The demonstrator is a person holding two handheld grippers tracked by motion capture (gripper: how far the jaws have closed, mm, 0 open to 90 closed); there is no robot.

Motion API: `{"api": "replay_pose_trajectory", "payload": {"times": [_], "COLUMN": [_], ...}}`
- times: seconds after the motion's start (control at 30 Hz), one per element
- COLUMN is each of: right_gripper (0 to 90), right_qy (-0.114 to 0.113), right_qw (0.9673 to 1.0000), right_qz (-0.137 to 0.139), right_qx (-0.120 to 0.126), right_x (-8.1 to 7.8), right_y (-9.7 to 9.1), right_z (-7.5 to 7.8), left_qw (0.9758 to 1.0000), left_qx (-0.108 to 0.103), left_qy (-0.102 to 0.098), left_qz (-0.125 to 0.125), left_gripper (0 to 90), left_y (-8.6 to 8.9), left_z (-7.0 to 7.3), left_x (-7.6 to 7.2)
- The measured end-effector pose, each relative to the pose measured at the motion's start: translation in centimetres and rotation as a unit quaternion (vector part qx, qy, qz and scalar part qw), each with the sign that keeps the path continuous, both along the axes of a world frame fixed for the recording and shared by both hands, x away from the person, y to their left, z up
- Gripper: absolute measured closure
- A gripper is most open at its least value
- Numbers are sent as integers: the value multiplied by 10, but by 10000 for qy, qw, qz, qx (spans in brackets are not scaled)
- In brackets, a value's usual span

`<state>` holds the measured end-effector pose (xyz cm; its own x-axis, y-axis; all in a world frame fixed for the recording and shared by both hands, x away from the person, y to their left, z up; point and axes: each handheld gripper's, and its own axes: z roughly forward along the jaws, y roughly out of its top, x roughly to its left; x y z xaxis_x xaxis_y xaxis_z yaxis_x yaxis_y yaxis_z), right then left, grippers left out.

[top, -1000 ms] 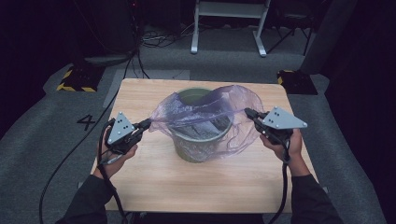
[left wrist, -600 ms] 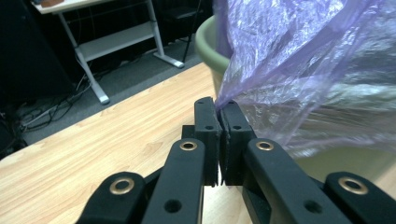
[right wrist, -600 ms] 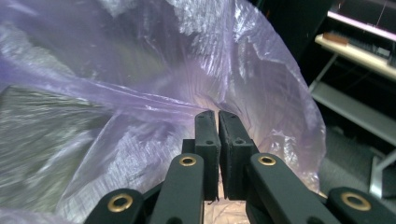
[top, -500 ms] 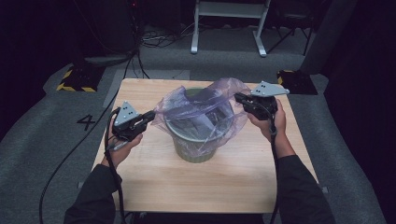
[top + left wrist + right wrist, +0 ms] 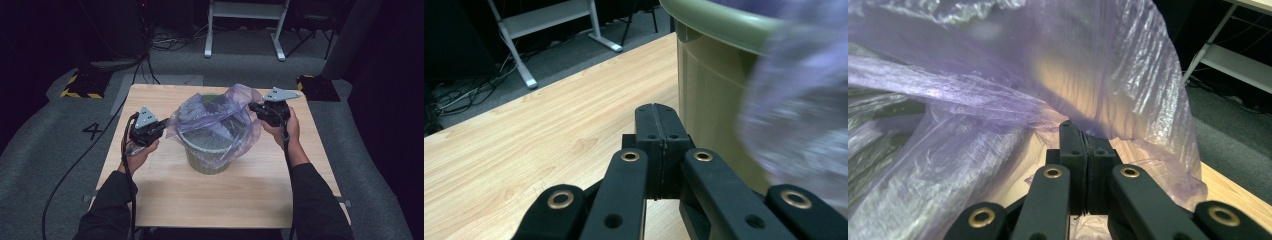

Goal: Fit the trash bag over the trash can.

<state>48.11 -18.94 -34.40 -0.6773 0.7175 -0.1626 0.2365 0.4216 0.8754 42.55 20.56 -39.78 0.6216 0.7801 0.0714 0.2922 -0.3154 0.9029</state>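
An olive-green bin stands mid-table with a thin purple bag draped over its mouth. My left gripper sits at the bin's left side, touching the bag's edge. In the left gripper view its jaws have just closed pad to pad beside the bin wall. No film shows between them, and the bag hangs to their right. My right gripper is at the bin's far right. Its jaws have just closed too, and the bag's folds gather into the right gripper's tip.
The wooden table has bare boards in front of and behind the bin. Grey carpet surrounds it. A white metal frame and floor cables lie beyond the far edge. Each gripper trails a black cable toward the person.
The right gripper has moved left and toward the far side, carrying the bag's edge. The left gripper has shifted in toward the bin. The bag now sits lower over the rim.
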Motion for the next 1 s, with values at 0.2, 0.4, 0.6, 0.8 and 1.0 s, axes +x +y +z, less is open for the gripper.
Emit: {"api": "replay_pose_trajectory", "payload": {"times": [0.2,0.4,0.6,0.8,1.0], "right_gripper": [900,833,565,398,320], "right_qy": [44,20,-71,-234,-405], "right_qw": [10000,9999,9987,9973,9984], "right_qz": [19,54,219,291,83], "right_qx": [-63,88,449,640,389], "right_x": [7,5,-11,-32,-44], "right_y": [7,6,-13,-34,-45], "right_z": [-6,-5,5,14,15], "left_qw": [9997,9993,9995,9994,9954], "left_qx": [107,168,194,-200,-539], "left_qy": [80,173,124,-80,-498], "left_qz": [-199,-275,-193,-268,-609], "left_gripper": [900,900,898,536,300], "left_y": [-7,-3,12,35,32], "left_z": [-6,-16,-18,-5,30], "left_x": [4,3,-9,-35,-57]}}
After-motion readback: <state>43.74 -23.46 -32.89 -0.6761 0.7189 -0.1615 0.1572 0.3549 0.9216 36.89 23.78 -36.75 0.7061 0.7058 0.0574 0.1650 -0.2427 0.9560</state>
